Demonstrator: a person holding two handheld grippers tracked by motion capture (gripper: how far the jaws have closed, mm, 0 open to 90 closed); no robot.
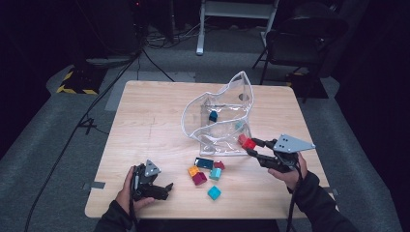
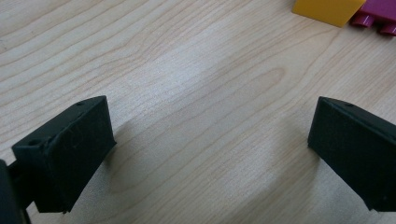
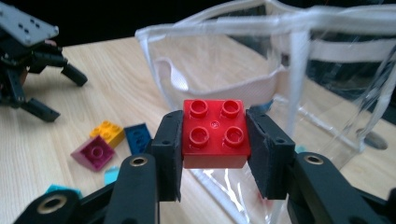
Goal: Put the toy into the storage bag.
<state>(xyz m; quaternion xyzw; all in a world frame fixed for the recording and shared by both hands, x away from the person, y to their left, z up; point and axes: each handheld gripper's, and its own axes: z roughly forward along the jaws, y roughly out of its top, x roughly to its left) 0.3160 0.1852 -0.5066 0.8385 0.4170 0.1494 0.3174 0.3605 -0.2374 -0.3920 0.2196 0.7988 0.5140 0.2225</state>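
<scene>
a clear bag [image 1: 220, 121] with white edging stands crumpled in the middle of the bench [image 1: 145, 125], its mouth gaping upward; a dark blue brick [image 1: 213, 115] and a teal one lie inside. near the bench's front edge loose bricks sit in a small cluster: a yellow brick [image 1: 193, 171], a magenta brick [image 1: 199, 178], a dark blue plate [image 1: 204, 163], two teal bricks and a small red piece. the bag's near wall stands right in front of the red brick [image 3: 215, 133], between it and the bag's inside.

the right hand-held gripper [image 1: 252, 146] is clamped on the red brick, its pads pressing two opposite sides, and holds it just at the bag's lower right corner, above the bench. the brick is square with no long axis; its four studs face the right gripper's camera. it is glossy bright red, four round studs in a two-by-two grid.

the left hand-held gripper [image 1: 167, 188] rests at the bench's front left, jaws wide apart with nothing between them, pointing toward the cluster
</scene>
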